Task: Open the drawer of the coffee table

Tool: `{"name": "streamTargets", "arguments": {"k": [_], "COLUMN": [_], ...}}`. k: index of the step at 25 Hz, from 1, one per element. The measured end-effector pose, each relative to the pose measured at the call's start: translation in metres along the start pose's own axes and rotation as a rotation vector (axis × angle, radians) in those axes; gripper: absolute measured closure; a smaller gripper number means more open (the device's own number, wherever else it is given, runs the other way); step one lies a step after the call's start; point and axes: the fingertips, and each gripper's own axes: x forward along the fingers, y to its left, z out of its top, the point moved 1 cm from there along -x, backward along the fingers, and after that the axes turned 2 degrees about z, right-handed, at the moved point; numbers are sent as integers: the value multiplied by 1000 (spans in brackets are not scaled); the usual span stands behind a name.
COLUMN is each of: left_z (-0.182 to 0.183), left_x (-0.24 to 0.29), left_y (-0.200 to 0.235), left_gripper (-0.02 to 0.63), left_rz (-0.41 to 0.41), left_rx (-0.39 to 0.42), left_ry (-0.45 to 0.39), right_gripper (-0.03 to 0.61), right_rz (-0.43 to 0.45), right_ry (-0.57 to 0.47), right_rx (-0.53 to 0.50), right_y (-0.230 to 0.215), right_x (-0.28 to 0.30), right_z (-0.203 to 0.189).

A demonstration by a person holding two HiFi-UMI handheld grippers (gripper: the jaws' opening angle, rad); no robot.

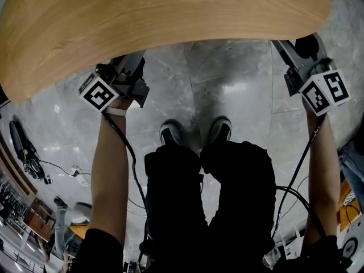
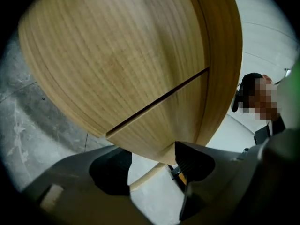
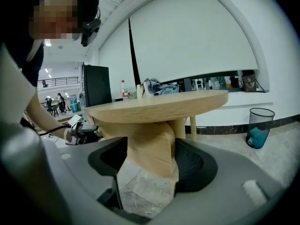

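Drawer seam (image 2: 159, 100) shows only from the left hand-held gripper (image 2: 151, 157), spread wide like the right hand-held gripper (image 3: 150, 148).

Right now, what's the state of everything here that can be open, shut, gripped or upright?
Drawer, looks shut; only a thin seam shows in the wood.
Left gripper, open, fingers apart at a lower corner of the table, clamping nothing.
Right gripper, open, clamping nothing.
Bin, upright, no lid, something blue inside.
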Motion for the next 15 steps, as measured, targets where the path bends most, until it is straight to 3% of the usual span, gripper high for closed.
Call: {"name": "streamTargets", "arguments": {"k": [10, 15], "left_z": [-16, -33], "left_x": [-7, -27], "left_y": [-5, -15], "left_gripper": [313, 313], "left_rz": [-4, 43], "left_rx": [43, 32], "left_ry": [50, 96], "right_gripper": [263, 259], "right_rz": [-6, -15], "right_ry": [10, 29], "right_rx": [-10, 22], "right_y": [3, 21], "right_x": [-6, -25], "right_z": [-7, -15]}}
